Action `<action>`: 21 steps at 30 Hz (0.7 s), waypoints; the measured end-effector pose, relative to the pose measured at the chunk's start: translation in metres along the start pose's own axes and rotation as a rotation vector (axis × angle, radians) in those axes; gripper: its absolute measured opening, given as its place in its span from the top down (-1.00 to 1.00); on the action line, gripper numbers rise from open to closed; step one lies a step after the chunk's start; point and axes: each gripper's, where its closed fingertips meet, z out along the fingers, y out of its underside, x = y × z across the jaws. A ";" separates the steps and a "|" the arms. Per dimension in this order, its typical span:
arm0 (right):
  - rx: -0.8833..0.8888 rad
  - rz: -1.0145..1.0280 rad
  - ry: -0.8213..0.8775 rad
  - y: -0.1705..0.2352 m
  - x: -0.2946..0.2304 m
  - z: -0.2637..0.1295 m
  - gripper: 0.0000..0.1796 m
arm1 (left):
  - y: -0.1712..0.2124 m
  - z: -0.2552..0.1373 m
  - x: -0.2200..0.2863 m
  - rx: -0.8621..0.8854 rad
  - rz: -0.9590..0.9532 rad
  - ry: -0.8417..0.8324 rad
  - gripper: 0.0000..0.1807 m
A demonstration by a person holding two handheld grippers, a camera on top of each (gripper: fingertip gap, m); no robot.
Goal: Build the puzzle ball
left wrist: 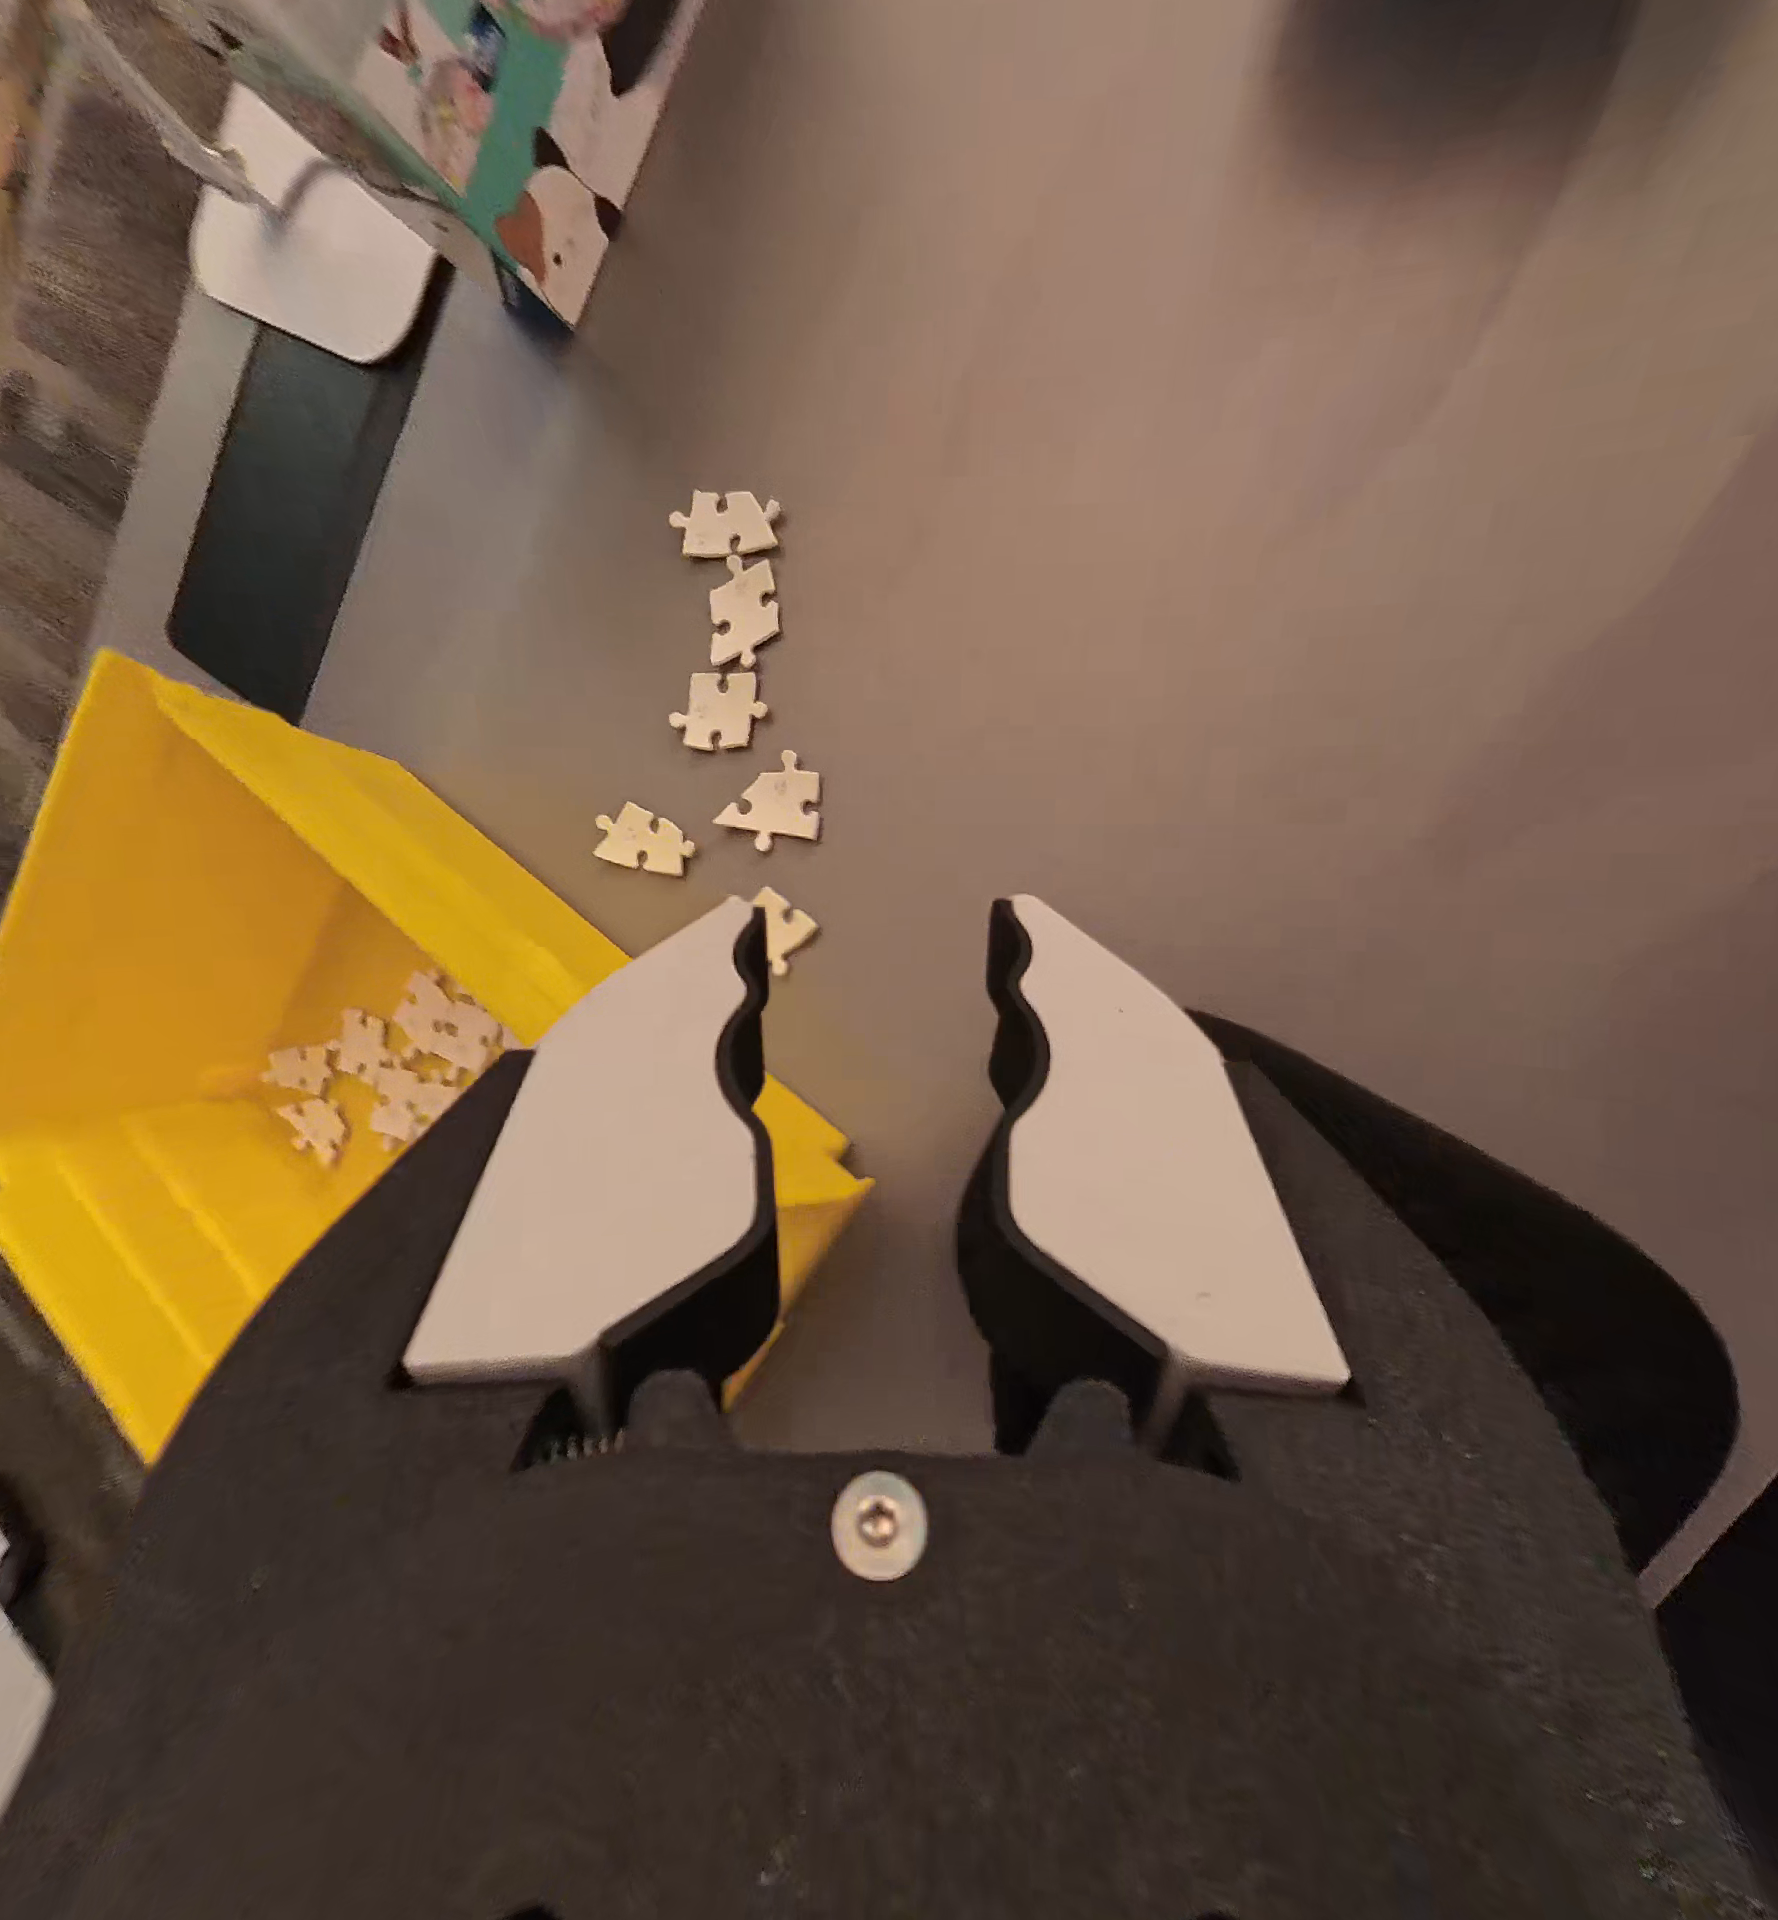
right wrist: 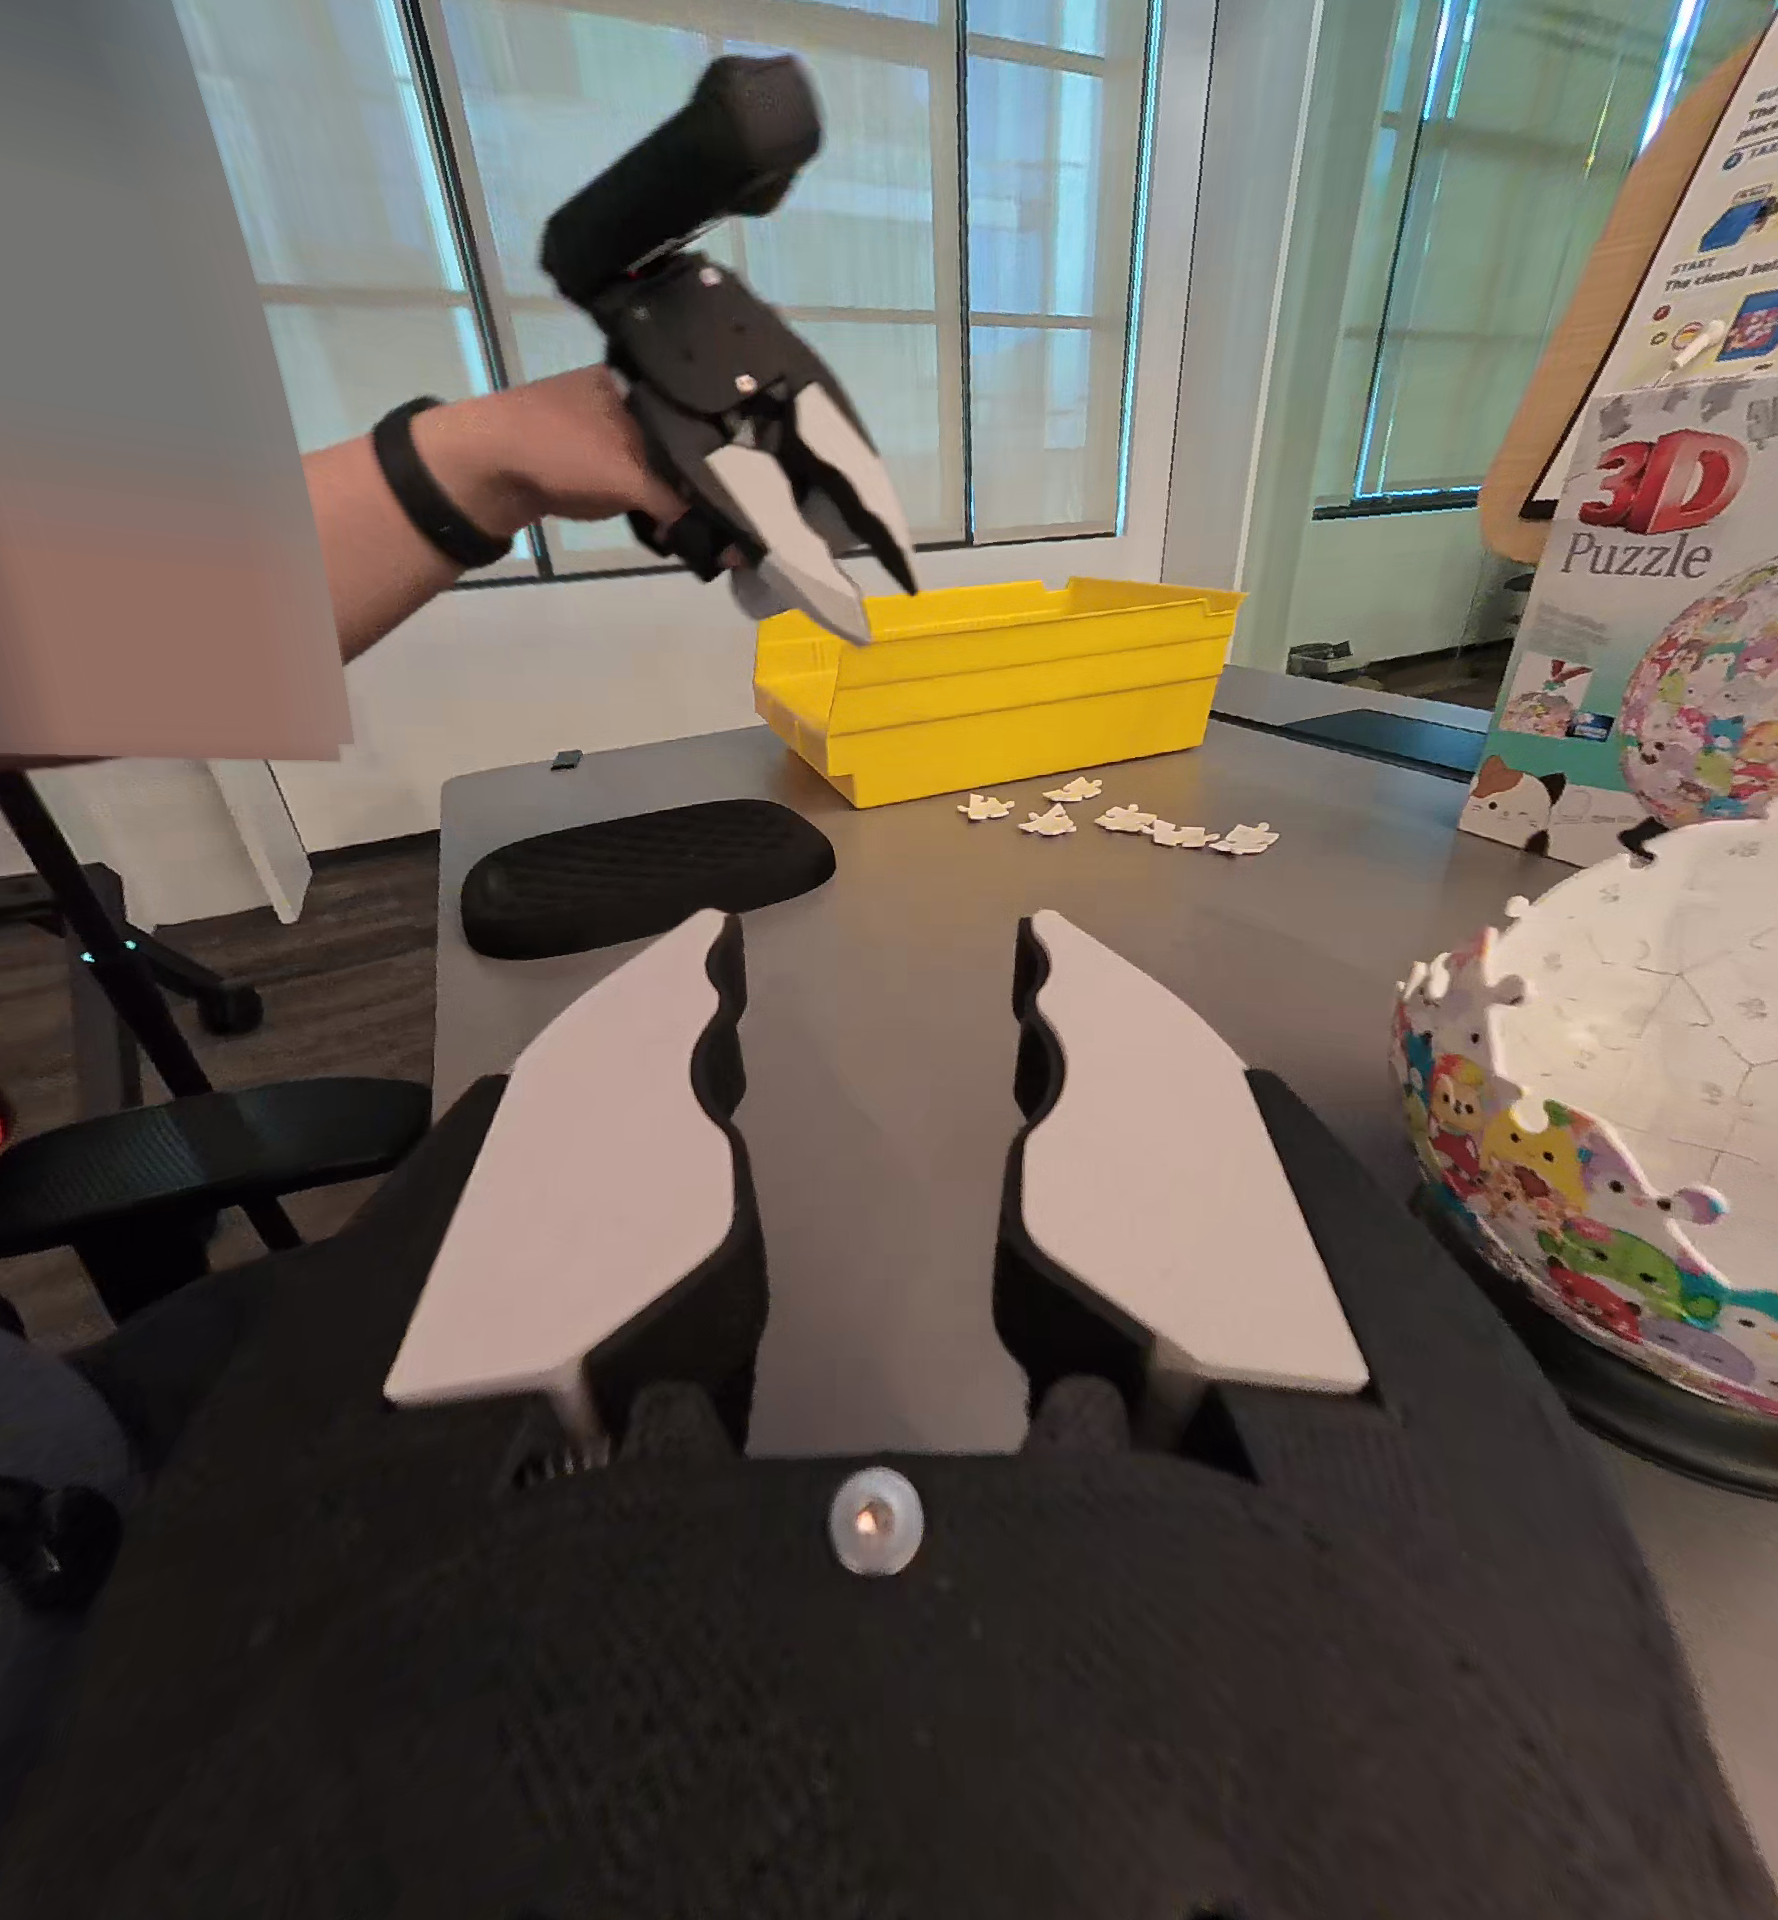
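The left gripper (right wrist: 880, 597) hangs over the near end of the yellow bin (right wrist: 999, 717), tips tilted down toward its rim, jaws parted by a fair gap with nothing between them; the right gripper (right wrist: 880, 935) waits low over the middle of the table (right wrist: 916, 1143), likewise parted and empty. The step in hand looks like fetching the next piece, and the easier source is the loose row on the table rather than the heap in the bin: each piece lies flat with its blank side up, so the tips should come down steeply, straddle one piece across its narrow width, and close on the edges without nudging its neighbours. I would start with the piece (left wrist: 786, 925) nearest the left gripper's tips, since it lies apart from the others. The half-built puzzle ball (right wrist: 1633, 1143) sits on a dark ring stand at the table's right edge, open side up, with a jagged rim where the piece must be pressed in. By count: six loose pieces (left wrist: 729, 623) lie on the table beside the bin's long wall; the heap in the bin (left wrist: 386, 1070) holds perhaps eight, though they overlap and the left finger hides some. There is one bin, one ball, one puzzle box (right wrist: 1674, 623) at the far right corner, and one black wrist pad (right wrist: 646, 873) at the left edge.
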 end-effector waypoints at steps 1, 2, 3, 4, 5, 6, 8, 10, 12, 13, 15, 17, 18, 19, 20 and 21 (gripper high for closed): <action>0.004 0.007 -0.001 -0.001 0.000 -0.001 0.44 | -0.006 0.004 -0.006 -0.034 0.015 0.028 0.56; 0.008 0.009 0.000 -0.001 0.001 -0.002 0.44 | -0.011 0.010 -0.011 -0.063 0.028 0.058 0.59; 0.011 0.009 0.004 -0.002 0.001 -0.002 0.44 | -0.014 0.016 -0.015 -0.100 0.043 0.093 0.60; 0.013 0.005 0.007 -0.002 0.001 -0.003 0.44 | -0.013 0.023 -0.018 -0.147 0.058 0.129 0.59; 0.014 0.001 0.011 -0.002 0.002 -0.004 0.44 | -0.012 0.031 -0.021 -0.191 0.074 0.150 0.59; 0.013 -0.002 0.011 -0.002 0.002 -0.004 0.44 | -0.010 0.038 -0.027 -0.230 0.094 0.153 0.57; 0.010 -0.001 0.005 -0.002 0.001 -0.004 0.44 | -0.008 0.052 -0.039 -0.283 0.120 0.152 0.57; 0.007 0.002 -0.002 -0.001 0.000 -0.004 0.44 | -0.008 0.063 -0.049 -0.309 0.111 0.163 0.57; 0.005 0.009 -0.010 -0.001 -0.001 -0.003 0.43 | -0.012 0.072 -0.057 -0.309 0.082 0.179 0.57; 0.007 0.015 -0.012 -0.001 0.000 -0.004 0.43 | -0.013 0.075 -0.060 -0.312 0.072 0.189 0.57; 0.013 0.023 -0.014 -0.002 0.000 -0.004 0.43 | -0.015 0.083 -0.067 -0.332 0.074 0.193 0.56; 0.014 0.026 -0.017 -0.002 0.000 -0.005 0.43 | -0.016 0.092 -0.069 -0.351 0.095 0.208 0.56; 0.013 0.025 -0.019 -0.002 -0.001 -0.004 0.43 | -0.015 0.097 -0.070 -0.367 0.103 0.213 0.56; 0.011 0.022 -0.020 -0.001 -0.001 -0.004 0.43 | -0.015 0.102 -0.071 -0.382 0.108 0.222 0.55; 0.010 0.019 -0.020 -0.001 -0.001 -0.004 0.43 | -0.015 0.107 -0.072 -0.395 0.111 0.229 0.55; 0.009 0.019 -0.019 -0.001 -0.001 -0.004 0.43 | -0.015 0.112 -0.074 -0.407 0.107 0.230 0.55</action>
